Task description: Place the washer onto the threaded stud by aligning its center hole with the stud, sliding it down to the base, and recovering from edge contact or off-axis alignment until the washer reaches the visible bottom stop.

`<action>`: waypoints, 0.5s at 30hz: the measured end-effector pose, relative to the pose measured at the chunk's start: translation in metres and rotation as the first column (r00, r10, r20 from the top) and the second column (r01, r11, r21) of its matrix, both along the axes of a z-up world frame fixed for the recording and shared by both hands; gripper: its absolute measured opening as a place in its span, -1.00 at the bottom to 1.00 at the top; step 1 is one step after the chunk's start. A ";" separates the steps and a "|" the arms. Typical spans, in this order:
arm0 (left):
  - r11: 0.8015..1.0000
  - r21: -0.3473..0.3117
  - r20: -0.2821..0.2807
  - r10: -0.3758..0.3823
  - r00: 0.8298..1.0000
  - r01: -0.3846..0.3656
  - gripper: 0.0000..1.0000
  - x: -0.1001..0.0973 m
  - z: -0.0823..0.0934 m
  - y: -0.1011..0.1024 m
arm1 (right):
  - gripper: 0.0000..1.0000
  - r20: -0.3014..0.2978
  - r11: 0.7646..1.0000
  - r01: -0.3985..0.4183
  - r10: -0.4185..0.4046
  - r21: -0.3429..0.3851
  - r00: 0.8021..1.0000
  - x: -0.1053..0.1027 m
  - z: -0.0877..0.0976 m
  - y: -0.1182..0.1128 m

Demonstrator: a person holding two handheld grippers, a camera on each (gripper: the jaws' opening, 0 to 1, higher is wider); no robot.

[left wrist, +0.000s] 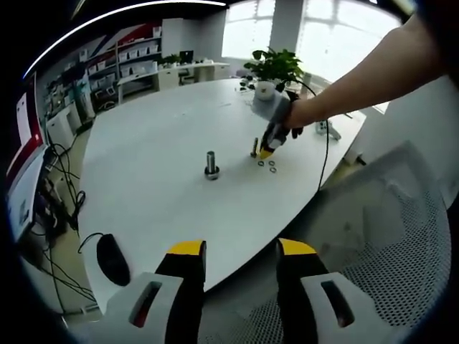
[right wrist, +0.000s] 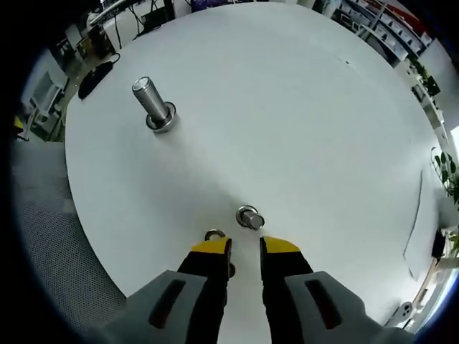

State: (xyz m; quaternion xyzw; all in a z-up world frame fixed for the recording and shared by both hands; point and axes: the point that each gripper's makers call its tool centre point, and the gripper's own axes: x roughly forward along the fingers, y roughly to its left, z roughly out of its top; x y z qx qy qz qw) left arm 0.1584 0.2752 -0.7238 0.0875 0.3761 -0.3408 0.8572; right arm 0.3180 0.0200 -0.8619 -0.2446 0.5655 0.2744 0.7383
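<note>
Right tongs (right wrist: 244,247) low over table (right wrist: 301,115), washer (right wrist: 214,234) just beside left tip.

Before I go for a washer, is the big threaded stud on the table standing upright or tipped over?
Upright. The threaded stud stands on its wide base on the white table with its threaded end up, and nothing touches it.

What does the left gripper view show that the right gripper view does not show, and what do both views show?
Left gripper view: a person's hand holding the right gripper, three washers beside it, a potted plant, a computer mouse, and the open left gripper.

Right gripper view: a washer at the jaw tips.

Both: the white table, the large threaded stud, a smaller bolt.
</note>
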 end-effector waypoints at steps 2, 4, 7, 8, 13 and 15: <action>1.000 -0.002 -0.002 -0.001 1.000 0.001 -0.26 0.000 0.000 0.000 | -0.62 -0.009 1.000 0.001 -0.001 -0.004 1.000 -0.008 -0.001 -0.002; 1.000 -0.003 -0.004 -0.005 1.000 0.005 -0.26 -0.001 0.000 -0.001 | -0.61 -0.011 1.000 0.002 -0.002 -0.007 1.000 -0.013 -0.001 -0.004; 1.000 -0.002 0.000 -0.008 1.000 0.008 -0.26 -0.001 0.000 -0.001 | -0.60 -0.013 1.000 0.020 -0.020 0.009 1.000 -0.016 -0.002 -0.005; 1.000 -0.003 0.001 -0.007 1.000 0.007 -0.26 -0.001 0.001 -0.001 | -0.60 -0.013 0.999 0.030 -0.030 0.015 0.999 -0.018 -0.002 -0.005; 1.000 -0.001 0.003 -0.005 1.000 0.005 -0.26 0.000 0.001 -0.001 | -0.59 -0.026 0.999 0.034 -0.034 0.017 0.999 -0.025 -0.005 -0.002; 1.000 0.002 0.002 -0.007 1.000 0.007 -0.26 -0.001 0.000 0.000 | -0.60 -0.029 0.998 0.065 -0.064 0.025 0.998 -0.024 -0.004 -0.003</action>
